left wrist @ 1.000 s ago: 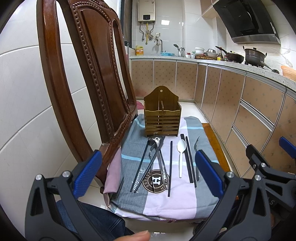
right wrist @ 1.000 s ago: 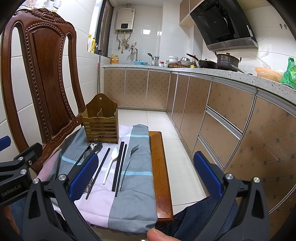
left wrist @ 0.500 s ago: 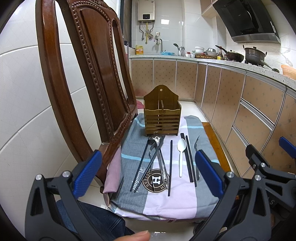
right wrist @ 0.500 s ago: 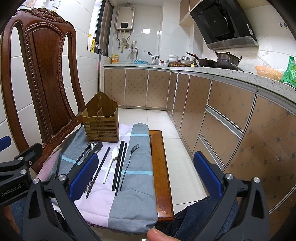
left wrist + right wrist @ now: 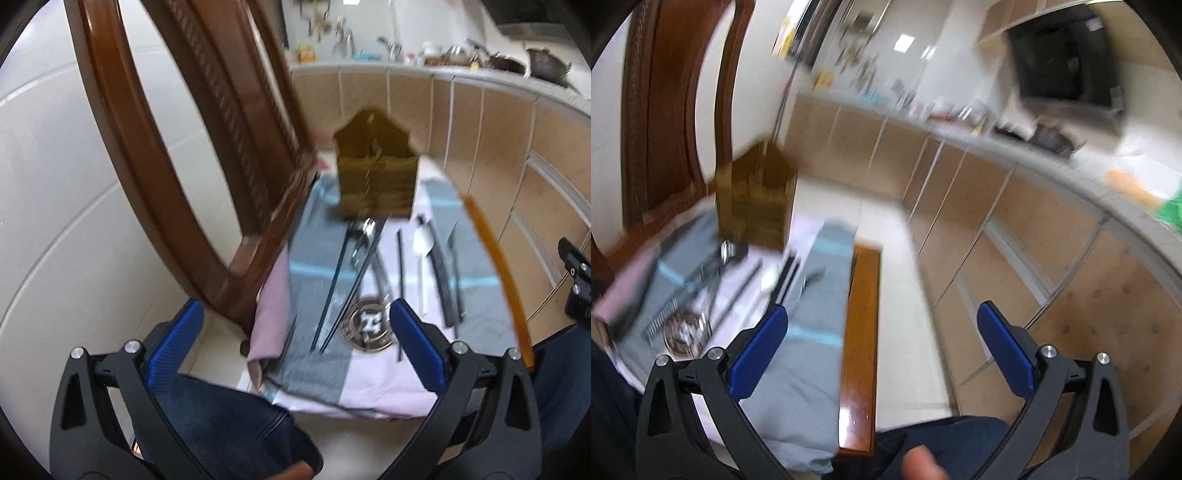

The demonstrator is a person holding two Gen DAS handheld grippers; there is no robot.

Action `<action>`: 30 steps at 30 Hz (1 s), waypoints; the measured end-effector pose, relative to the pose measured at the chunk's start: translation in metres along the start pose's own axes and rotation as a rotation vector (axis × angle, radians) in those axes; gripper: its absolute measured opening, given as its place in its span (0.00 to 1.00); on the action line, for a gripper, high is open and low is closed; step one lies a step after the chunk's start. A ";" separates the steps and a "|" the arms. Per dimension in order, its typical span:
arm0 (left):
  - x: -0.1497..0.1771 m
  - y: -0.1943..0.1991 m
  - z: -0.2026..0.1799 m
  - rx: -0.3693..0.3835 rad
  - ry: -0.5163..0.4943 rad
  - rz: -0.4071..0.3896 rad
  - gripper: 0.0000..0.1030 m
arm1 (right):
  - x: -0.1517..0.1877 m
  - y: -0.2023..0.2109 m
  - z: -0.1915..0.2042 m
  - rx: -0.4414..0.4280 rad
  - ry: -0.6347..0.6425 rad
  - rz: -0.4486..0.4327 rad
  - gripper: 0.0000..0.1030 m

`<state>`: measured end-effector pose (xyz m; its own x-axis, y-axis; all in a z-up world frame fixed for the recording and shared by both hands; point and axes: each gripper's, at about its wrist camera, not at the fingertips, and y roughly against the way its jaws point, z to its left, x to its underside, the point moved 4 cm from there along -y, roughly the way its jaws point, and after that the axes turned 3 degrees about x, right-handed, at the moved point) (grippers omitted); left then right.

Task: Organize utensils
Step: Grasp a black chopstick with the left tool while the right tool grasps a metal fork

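A brown wooden utensil holder (image 5: 375, 181) stands at the far end of a cloth-covered chair seat (image 5: 321, 258). In front of it lie several black chopsticks (image 5: 338, 280), a white spoon (image 5: 423, 251), metal cutlery (image 5: 364, 232) and a fork (image 5: 452, 243). My left gripper (image 5: 295, 338) is open, held above the seat's near edge with nothing between its fingers. My right gripper (image 5: 882, 334) is open too, over the seat's right wooden edge (image 5: 862, 317). The right wrist view is blurred; the holder (image 5: 753, 199) and utensils (image 5: 772, 277) sit at its left.
The carved chair back (image 5: 192, 155) rises on the left against a white tiled wall. Kitchen cabinets (image 5: 498, 155) and a counter with pots run along the right. A person's jeans-clad legs (image 5: 229, 421) are below the grippers. Tiled floor (image 5: 901, 280) lies between seat and cabinets.
Both grippers have started moving and both views are now blurred. The left view has tipped downward toward the seat; the right view has rolled and shifted right. The utensils have not moved.
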<state>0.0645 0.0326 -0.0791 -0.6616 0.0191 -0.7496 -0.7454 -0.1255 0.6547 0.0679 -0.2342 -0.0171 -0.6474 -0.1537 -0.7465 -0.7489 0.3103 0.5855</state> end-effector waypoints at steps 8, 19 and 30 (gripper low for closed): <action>0.002 -0.042 0.003 0.006 -0.001 0.099 0.56 | 0.016 -0.088 0.019 -0.159 -0.033 0.283 0.35; -0.026 -0.093 -0.019 -0.013 -0.072 0.123 0.71 | -0.060 -0.196 0.059 -0.307 -0.131 0.421 0.33; -0.050 -0.143 -0.044 0.099 -0.121 0.198 0.71 | -0.070 -0.251 0.094 -0.377 -0.141 0.528 0.17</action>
<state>0.2081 0.0064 -0.1392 -0.7958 0.1235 -0.5929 -0.6010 -0.0405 0.7982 0.3150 -0.2136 -0.1413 -0.9354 0.0614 -0.3481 -0.3509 -0.0427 0.9354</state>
